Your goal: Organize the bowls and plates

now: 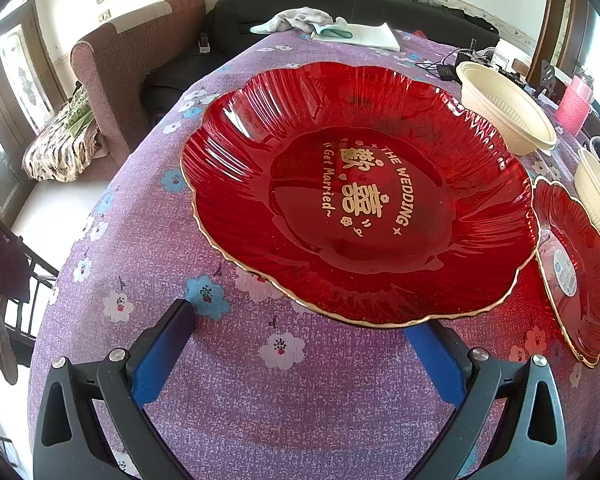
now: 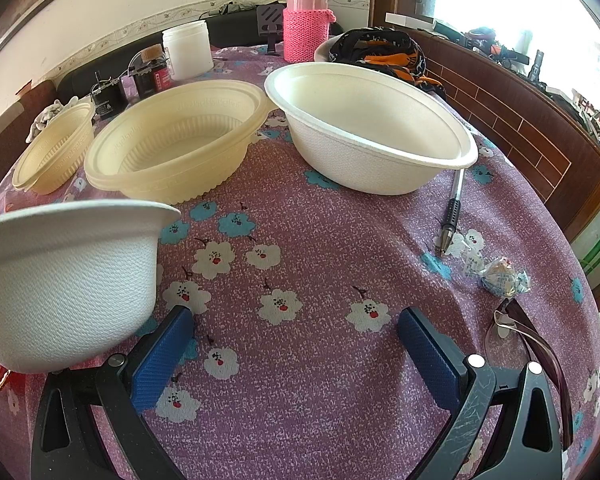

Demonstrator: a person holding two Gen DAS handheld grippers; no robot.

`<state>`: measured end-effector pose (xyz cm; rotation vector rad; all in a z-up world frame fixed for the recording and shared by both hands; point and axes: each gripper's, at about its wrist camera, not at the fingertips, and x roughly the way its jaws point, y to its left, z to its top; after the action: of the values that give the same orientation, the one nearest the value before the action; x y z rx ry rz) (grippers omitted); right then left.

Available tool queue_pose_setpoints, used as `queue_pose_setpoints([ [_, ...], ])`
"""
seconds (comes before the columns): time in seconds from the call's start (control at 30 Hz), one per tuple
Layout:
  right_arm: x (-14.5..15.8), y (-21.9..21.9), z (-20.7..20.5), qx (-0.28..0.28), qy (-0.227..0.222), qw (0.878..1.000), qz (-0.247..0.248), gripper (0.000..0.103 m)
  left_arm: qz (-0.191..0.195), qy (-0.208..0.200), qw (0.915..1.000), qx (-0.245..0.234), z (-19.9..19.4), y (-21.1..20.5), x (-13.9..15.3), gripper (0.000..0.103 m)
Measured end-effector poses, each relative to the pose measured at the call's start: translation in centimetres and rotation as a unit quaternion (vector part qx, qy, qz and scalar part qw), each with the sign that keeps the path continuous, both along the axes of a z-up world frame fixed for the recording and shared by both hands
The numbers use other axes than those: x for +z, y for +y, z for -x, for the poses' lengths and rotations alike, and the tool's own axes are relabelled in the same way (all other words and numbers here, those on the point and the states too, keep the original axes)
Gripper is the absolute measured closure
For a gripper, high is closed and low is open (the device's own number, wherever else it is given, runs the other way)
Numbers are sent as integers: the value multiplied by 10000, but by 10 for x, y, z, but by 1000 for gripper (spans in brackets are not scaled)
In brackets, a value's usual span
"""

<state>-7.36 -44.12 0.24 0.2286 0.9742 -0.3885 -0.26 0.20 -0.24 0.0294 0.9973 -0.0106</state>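
Left claw [image 1: 300, 332] spread wide, empty, right finger tucked under big red plate's [image 1: 360, 196] near rim | right claw [image 2: 296, 334] spread, empty, white bowl [image 2: 64, 280] beside left finger | advice: pinch rim squarely, lift level onto smaller red plates [image 1: 576, 272].

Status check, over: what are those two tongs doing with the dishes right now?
Left tongs open, right pad under big red plate rim. Right tongs open, empty. White bowl ahead; pen beside it.
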Motion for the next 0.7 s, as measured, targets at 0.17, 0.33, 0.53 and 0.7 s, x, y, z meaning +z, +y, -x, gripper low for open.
queue_pose_setpoints([
  [0.17, 0, 0, -2, 1, 2, 10000, -1, 1, 2, -3, 10000, 0, 0, 0, 0, 0],
  [0.33, 0, 0, -1, -1, 4, 10000, -2, 1, 0, -12, 10000, -1, 3, 0, -1, 0],
  [0.53, -1, -1, -1, 0, 2, 10000, -1, 1, 3, -9, 10000, 0, 5, -1, -1, 0],
  [0.7, -1, -1, -1, -1, 2, 10000, -1, 1, 5, -9, 10000, 0, 4, 0, -1, 0],
])
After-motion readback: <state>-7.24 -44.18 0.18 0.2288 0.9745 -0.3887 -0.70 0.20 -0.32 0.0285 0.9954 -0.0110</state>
